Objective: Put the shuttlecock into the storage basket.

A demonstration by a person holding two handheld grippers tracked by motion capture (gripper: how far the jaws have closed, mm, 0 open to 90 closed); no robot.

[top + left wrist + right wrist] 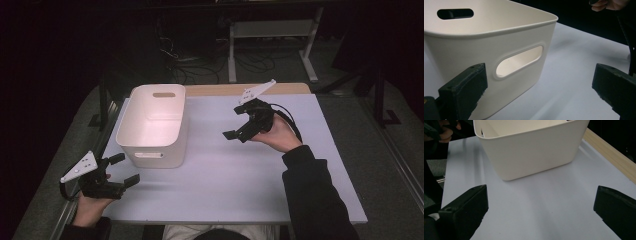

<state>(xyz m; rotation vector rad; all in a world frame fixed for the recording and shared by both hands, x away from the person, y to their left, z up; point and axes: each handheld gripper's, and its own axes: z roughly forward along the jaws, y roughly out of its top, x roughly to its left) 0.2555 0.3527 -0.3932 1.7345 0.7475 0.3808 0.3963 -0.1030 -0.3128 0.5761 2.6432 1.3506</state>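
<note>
On the left half of the table point(235, 200), a white bin point(155, 125) stands upright and empty, with the left gripper point(122, 172) just beside its near left corner, jaws spread wide and holding nothing, and the right gripper point(235, 127) farther off to its right, raised above the tabletop, jaws likewise apart and empty. Bare pale-lilac surface lies between each gripper and the bin. The bin is a smooth, round-cornered plastic tub with an oval handle slot point(519, 61) in each short wall.

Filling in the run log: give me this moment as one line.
left hand-held gripper: open, near bin | right hand-held gripper: open, above table | bin: empty, untouched
</note>
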